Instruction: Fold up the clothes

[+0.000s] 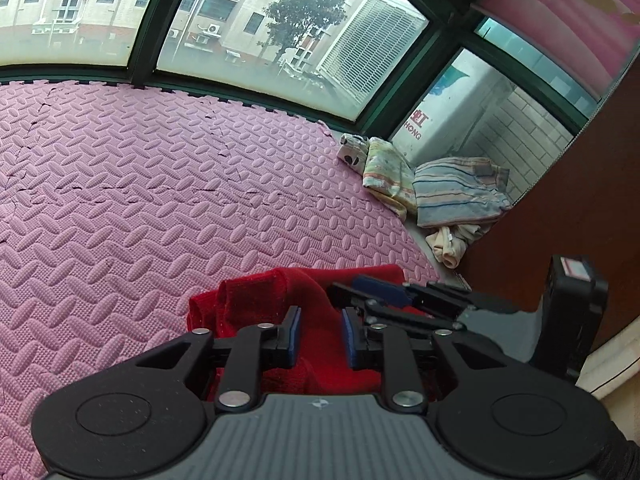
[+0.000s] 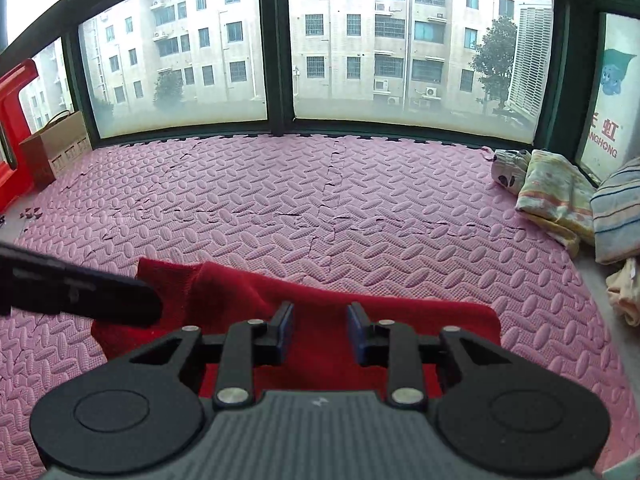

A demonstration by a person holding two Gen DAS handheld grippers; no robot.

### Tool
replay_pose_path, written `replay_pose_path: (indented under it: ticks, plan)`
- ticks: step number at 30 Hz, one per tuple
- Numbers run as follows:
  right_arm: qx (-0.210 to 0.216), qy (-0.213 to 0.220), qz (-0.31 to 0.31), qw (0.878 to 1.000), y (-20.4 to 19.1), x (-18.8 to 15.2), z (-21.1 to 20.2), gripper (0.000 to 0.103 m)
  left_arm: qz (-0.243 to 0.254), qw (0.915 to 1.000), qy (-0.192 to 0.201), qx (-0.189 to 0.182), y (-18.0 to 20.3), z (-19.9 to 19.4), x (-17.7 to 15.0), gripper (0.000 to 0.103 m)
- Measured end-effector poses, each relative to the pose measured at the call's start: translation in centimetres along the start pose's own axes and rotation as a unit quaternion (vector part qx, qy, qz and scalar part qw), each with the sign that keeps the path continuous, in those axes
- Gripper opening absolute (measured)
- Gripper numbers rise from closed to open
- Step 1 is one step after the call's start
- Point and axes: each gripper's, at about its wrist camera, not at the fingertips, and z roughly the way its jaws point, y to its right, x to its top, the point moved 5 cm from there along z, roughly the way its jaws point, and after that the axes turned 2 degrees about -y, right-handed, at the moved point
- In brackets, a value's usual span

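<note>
A red knit garment [image 1: 316, 292] lies bunched on the pink foam mat [image 1: 160, 180], close under both grippers. In the left wrist view my left gripper [image 1: 322, 336] is shut on a raised fold of it, and red cloth fills the narrow gap between the blue pads. My right gripper [image 1: 360, 294] reaches in from the right at the garment's far edge. In the right wrist view the right gripper [image 2: 320, 332] is shut on the red garment [image 2: 320, 300] near its far hem. The left gripper [image 2: 148, 308] shows there as a dark bar on the cloth's left end.
A pile of folded striped and patterned clothes [image 1: 460, 196] [image 2: 560, 196] sits at the mat's right edge by the window. A brown paper bag [image 2: 56, 144] and a red object [image 2: 12, 120] stand at the far left. A dark wooden panel [image 1: 560, 220] bounds the right side.
</note>
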Motion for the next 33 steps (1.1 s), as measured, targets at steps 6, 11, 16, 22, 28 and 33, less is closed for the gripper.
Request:
replay_pose_path:
  ticks: [6, 11, 16, 22, 28, 33]
  plan:
    - [-0.03, 0.029, 0.031, 0.999, 3.1, 0.3, -2.3, 0.029, -0.002, 0.9999, 0.01, -0.014, 0.4, 0.0, 1.0, 0.024]
    - [-0.056, 0.019, 0.075, 0.995, 6.6, -0.5, -2.2, 0.029, -0.004, 0.9998, 0.01, -0.013, 0.9, 1.5, 2.1, 0.024]
    - [-0.053, -0.008, 0.102, 0.993, 8.0, -1.1, 0.0, 0.029, -0.024, 0.9997, -0.005, 0.004, -0.4, 3.3, 2.3, 0.023]
    - [-0.029, -0.006, 0.122, 0.992, 8.6, -2.3, -0.3, 0.028, -0.054, 0.9983, -0.024, 0.003, -2.4, 4.3, 1.5, 0.021]
    - [-0.02, 0.011, 0.12, 0.993, 8.1, -3.9, -5.1, 0.028, -0.051, 0.9985, -0.021, 0.0, -2.1, 4.0, 1.5, 0.021]
    - [-0.018, 0.005, 0.128, 0.992, 7.6, -6.4, -6.3, 0.028, -0.046, 0.9987, -0.022, 0.005, -2.0, 4.0, 1.3, 0.021]
